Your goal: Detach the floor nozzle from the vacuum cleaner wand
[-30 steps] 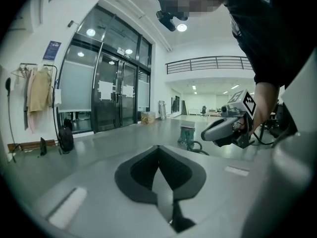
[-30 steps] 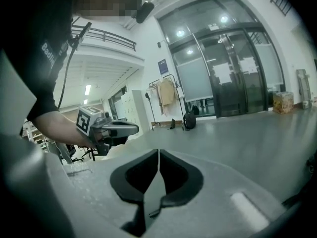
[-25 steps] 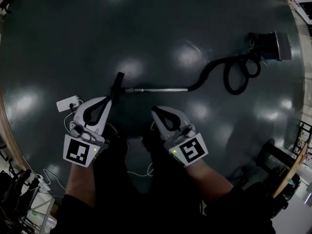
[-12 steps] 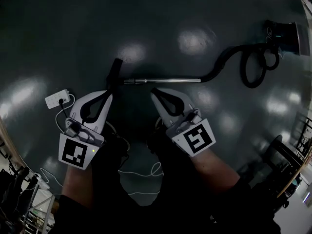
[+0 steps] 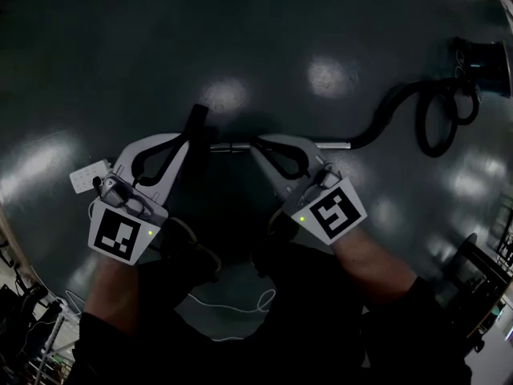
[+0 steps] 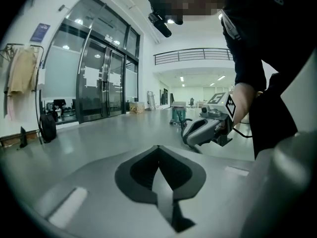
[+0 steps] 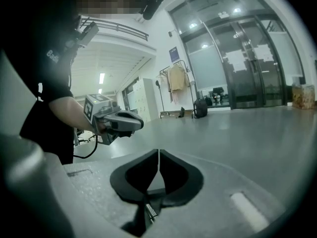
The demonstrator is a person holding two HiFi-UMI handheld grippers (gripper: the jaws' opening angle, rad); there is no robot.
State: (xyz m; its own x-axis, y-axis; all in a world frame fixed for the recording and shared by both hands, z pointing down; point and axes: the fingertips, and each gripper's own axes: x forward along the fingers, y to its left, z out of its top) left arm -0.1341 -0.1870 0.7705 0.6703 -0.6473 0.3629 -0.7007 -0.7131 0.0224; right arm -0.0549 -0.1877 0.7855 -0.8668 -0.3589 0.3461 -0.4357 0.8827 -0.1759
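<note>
**Head view report: floor nozzle (image 5: 195, 123) joined to wand (image 5: 337, 144), both grippers empty**

I find the vacuum cleaner laid out across the dark, glossy floor (image 5: 264, 30). The dark floor nozzle lies left of centre. The metal wand runs from it to the right, and the two are joined. At the wand's right end a black hose (image 5: 401, 101) curls in a loop toward the vacuum body (image 5: 485, 54) at the far right edge.

The left gripper (image 5: 187, 138) sits on the near side of the nozzle, its tip overlapping the nozzle's near end. I cannot tell whether it touches. In its own view the left gripper (image 6: 158, 148) has its jaws pressed together with nothing between them and only bare floor ahead.

The right gripper (image 5: 258, 143) lies over the wand just right of the nozzle and hides a stretch of it. I cannot confirm contact. In its own view the right gripper (image 7: 158, 151) has its jaws closed tip to tip, also empty.

A white power strip (image 5: 86, 178) lies on the floor just left of the left gripper. A thin white cable (image 5: 232, 305) trails on the near side, between the person's forearms.
</note>
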